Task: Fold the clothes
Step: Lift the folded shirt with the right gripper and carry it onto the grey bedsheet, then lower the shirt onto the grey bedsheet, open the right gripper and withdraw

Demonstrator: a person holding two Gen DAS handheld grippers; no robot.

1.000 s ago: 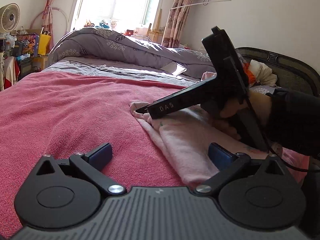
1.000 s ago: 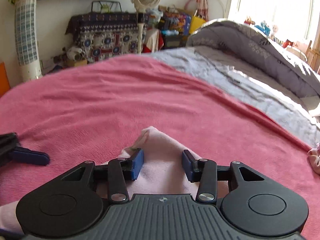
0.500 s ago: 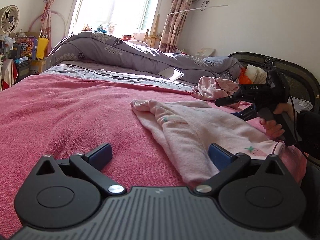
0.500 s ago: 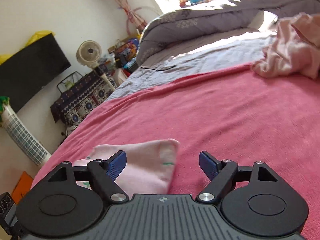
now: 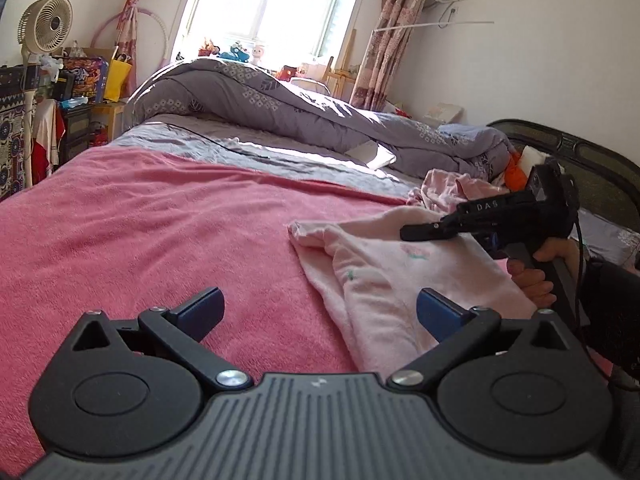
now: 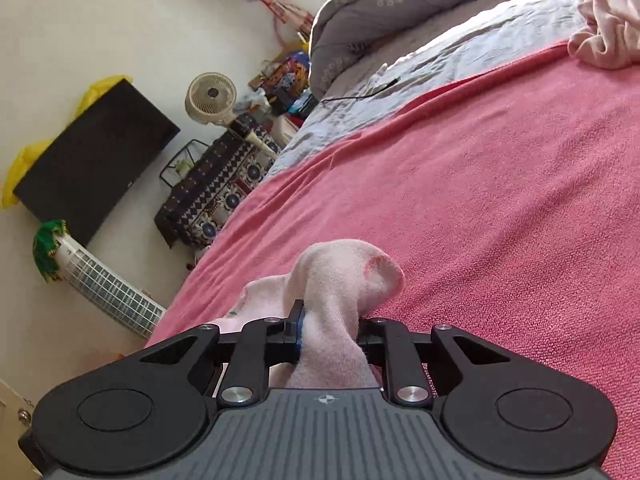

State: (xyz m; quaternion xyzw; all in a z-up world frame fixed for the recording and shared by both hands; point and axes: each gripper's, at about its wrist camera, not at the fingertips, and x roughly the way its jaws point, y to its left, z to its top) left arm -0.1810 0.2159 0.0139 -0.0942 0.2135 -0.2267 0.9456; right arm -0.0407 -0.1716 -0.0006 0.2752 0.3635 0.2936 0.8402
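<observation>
Closing right gripper (image 6: 330,334) bunching pink garment (image 5: 404,280), long axis running toward the headboard (image 5: 576,160)

light: daylight poured through the window (image 5: 260,4), totally blown out | sun patches on the duvet (image 5: 280,108) | edges: heavy fisheye bending, dark corners | focus: mostly sharp

White letters, seemingly "DAS", stand on the right tongs (image 5: 416,233) body.
</observation>
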